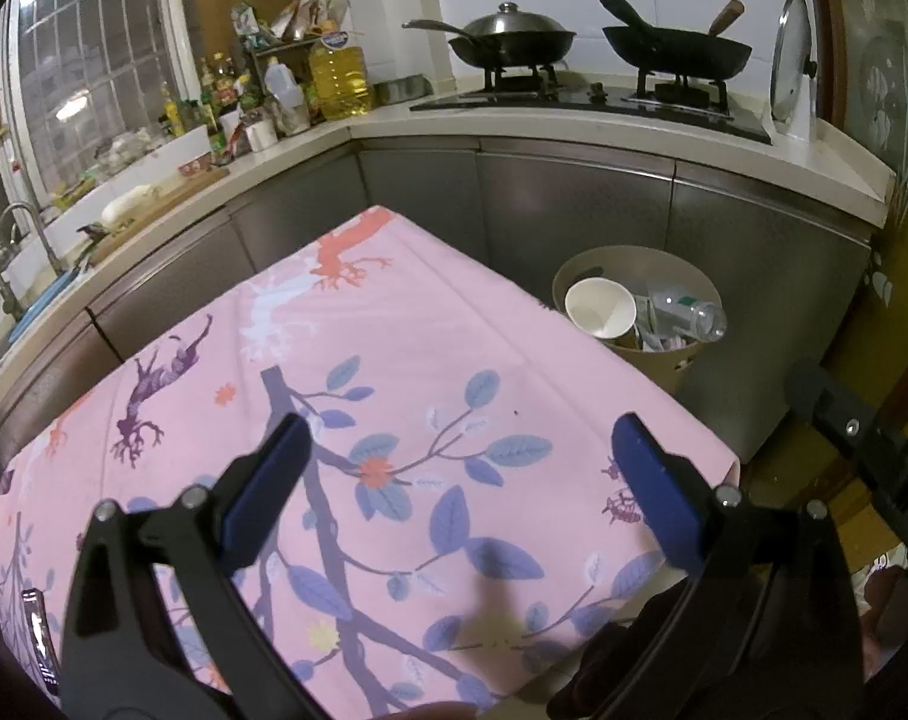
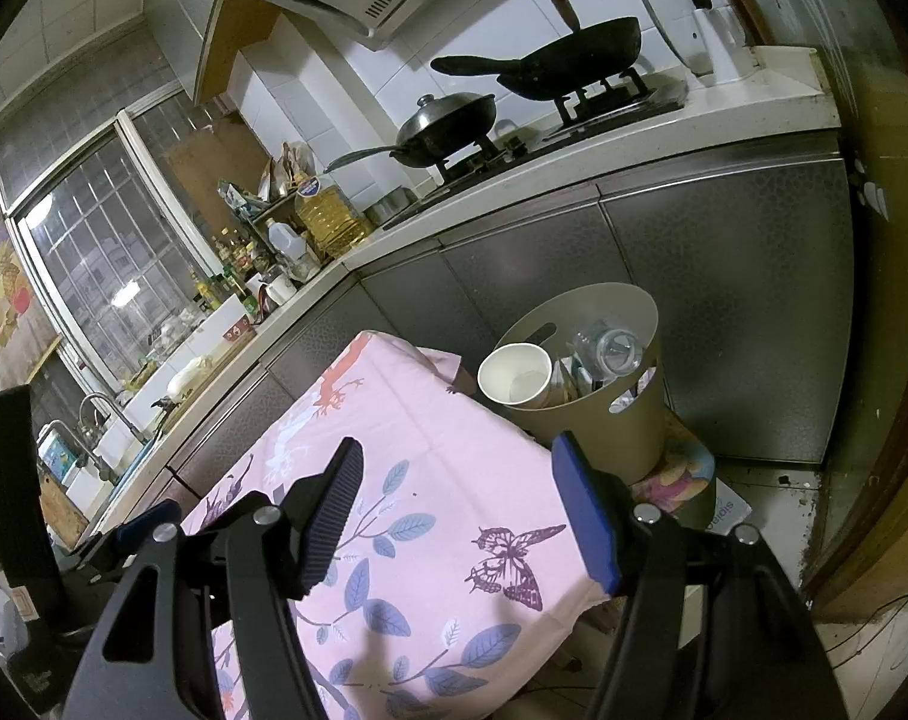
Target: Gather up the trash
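Observation:
A beige trash bin (image 1: 664, 363) (image 2: 604, 426) stands on the floor beyond the table's far right corner. In it are a white paper cup (image 1: 599, 307) (image 2: 515, 373), a clear plastic bottle (image 1: 691, 311) (image 2: 613, 351) and some wrappers. My left gripper (image 1: 463, 462) is open and empty above the pink floral tablecloth (image 1: 358, 420). My right gripper (image 2: 460, 504) is open and empty above the cloth's right edge (image 2: 430, 480), near the bin. Part of the right gripper shows at the right of the left wrist view (image 1: 862, 444).
A kitchen counter (image 1: 574, 126) runs behind with a gas hob, two black pans (image 1: 514, 39) (image 1: 676, 48) and a glass lid (image 1: 791, 57). Oil and sauce bottles (image 1: 334, 78) crowd the corner. A sink with tap (image 1: 22, 252) is at left. Grey cabinet doors (image 2: 724, 300) stand behind the bin.

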Demonstrator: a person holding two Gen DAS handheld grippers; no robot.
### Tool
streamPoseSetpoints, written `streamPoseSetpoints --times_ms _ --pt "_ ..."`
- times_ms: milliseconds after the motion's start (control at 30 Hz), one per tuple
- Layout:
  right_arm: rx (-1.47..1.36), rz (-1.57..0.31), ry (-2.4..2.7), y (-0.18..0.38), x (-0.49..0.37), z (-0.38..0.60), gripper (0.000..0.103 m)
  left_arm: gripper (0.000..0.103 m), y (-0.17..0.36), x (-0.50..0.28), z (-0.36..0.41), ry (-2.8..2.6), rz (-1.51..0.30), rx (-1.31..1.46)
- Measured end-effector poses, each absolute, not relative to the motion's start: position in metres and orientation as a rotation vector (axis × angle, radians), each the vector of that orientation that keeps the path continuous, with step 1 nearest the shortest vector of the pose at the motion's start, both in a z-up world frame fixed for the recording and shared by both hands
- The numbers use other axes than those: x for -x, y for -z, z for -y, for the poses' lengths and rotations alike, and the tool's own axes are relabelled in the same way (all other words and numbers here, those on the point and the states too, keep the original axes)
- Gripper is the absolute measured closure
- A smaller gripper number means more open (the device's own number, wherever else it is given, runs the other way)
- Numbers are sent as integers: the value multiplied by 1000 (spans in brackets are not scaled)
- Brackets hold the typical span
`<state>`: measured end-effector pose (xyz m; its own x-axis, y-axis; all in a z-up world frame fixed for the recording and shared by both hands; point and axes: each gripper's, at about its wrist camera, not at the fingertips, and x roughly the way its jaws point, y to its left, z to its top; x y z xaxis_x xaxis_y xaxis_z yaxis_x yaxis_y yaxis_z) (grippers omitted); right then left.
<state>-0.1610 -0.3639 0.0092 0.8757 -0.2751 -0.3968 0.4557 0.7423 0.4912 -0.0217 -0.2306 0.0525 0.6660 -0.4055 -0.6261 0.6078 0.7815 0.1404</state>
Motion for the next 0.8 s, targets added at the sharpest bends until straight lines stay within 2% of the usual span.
streamPoseSetpoints --times_ms 800 --pt "-619 -313 406 -8 160 363 40 6 -50 21 232 581 -611 -361"
